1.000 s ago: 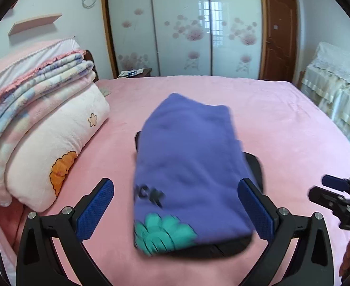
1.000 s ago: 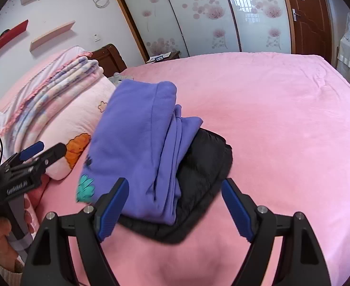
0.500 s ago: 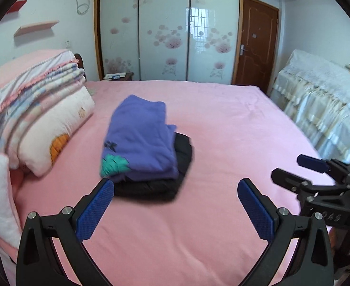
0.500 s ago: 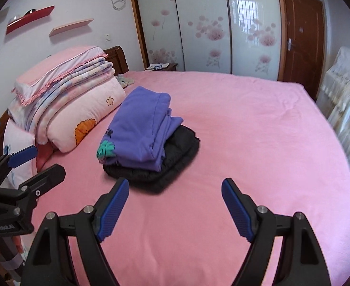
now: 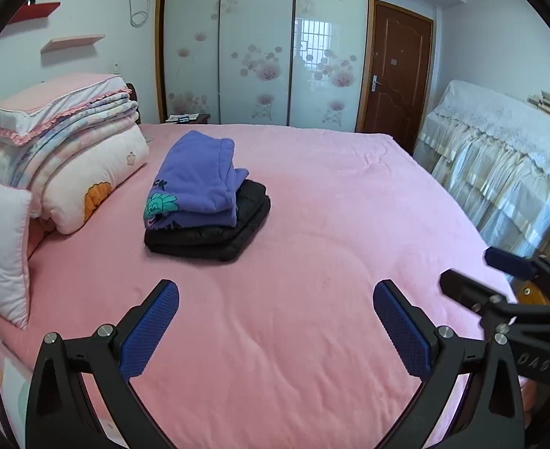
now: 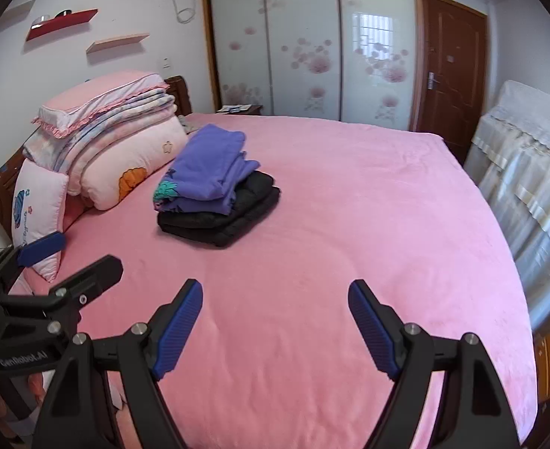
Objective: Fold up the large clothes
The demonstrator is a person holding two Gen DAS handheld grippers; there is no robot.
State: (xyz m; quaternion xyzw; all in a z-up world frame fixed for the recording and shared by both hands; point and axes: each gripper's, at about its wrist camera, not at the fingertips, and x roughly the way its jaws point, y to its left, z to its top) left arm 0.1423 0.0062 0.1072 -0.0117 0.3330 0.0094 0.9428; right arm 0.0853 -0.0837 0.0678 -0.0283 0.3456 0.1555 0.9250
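A folded purple garment (image 5: 196, 181) with a teal print lies on top of a folded black garment (image 5: 215, 230) on the pink bed (image 5: 312, 262). The stack also shows in the right wrist view, purple (image 6: 207, 166) on black (image 6: 230, 217). My left gripper (image 5: 275, 321) is open and empty, well back from the stack near the bed's front edge. My right gripper (image 6: 275, 321) is open and empty, also far back. Each gripper shows at the edge of the other's view, the right one (image 5: 499, 280) and the left one (image 6: 50, 262).
Stacked quilts and pillows (image 5: 69, 149) lie along the bed's left side, with a small pillow (image 6: 37, 209) nearer the front. A lace-covered piece of furniture (image 5: 499, 157) stands to the right. Sliding wardrobe doors (image 5: 260, 48) and a brown door (image 5: 398, 75) are behind.
Both grippers have pulled back and up from the stacked clothes toward the bed's front edge. The stack stays where it lay, purple on black.
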